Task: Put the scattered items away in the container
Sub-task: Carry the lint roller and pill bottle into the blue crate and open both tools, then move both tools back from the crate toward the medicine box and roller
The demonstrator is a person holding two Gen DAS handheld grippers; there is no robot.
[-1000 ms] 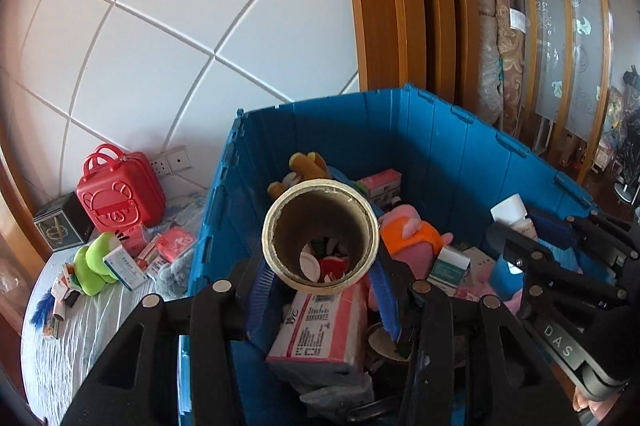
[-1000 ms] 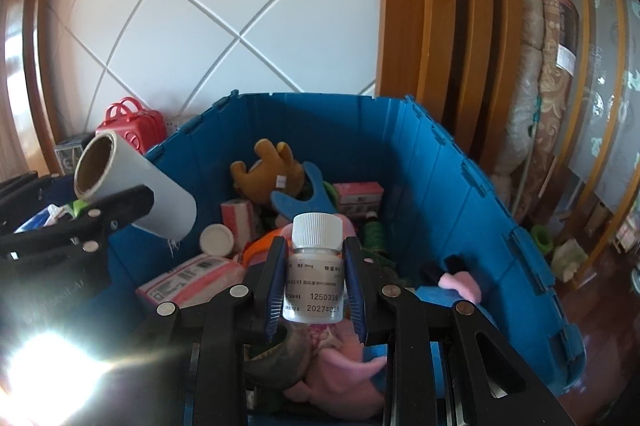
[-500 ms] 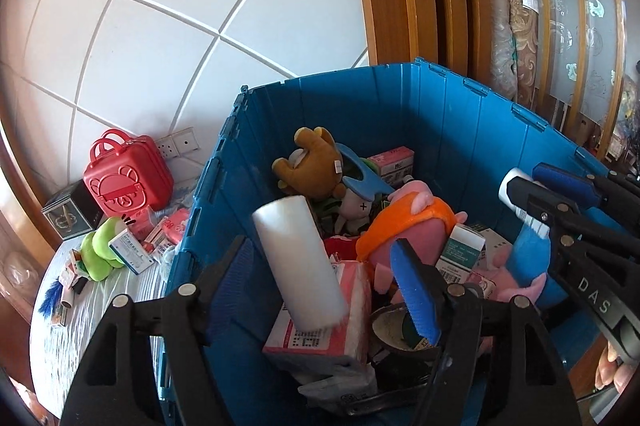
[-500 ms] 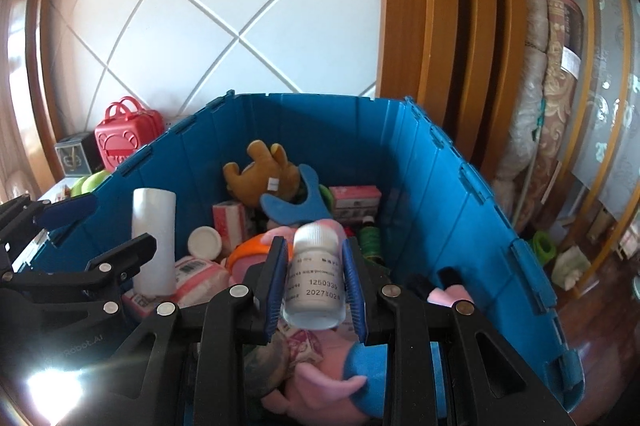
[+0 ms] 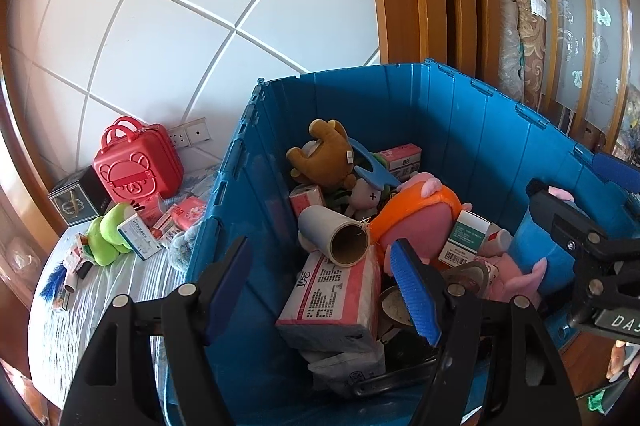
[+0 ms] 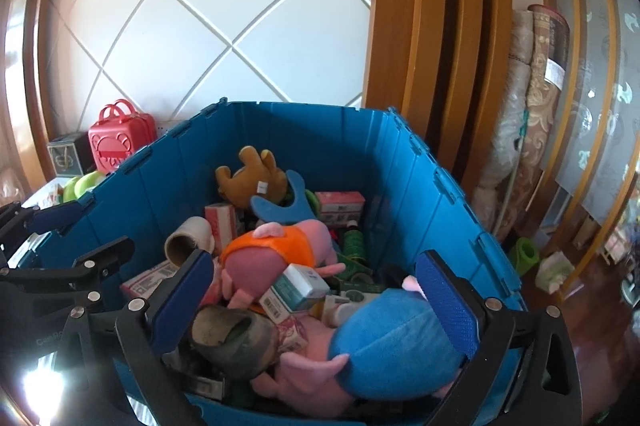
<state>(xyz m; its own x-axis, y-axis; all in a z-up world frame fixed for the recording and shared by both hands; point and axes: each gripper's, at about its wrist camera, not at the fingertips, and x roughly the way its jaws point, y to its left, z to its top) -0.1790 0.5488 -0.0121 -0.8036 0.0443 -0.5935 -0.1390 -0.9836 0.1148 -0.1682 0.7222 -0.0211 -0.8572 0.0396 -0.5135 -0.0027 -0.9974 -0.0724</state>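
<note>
Both pairs of blue-padded fingers stand wide apart with nothing between them: the left gripper (image 5: 324, 282) and the right gripper (image 6: 316, 302) hang over the blue container (image 5: 460, 114). Inside it, the white roll (image 5: 334, 232) lies on its side on a pink box (image 5: 332, 302), beside an orange-and-pink plush (image 5: 416, 214). More items, a green plush (image 5: 106, 236) among them, lie on the table (image 5: 60, 326) left of the container.

Blue plastic crate (image 5: 440, 114); plush toys (image 6: 276, 250); cardboard tube (image 5: 334, 236).
</note>
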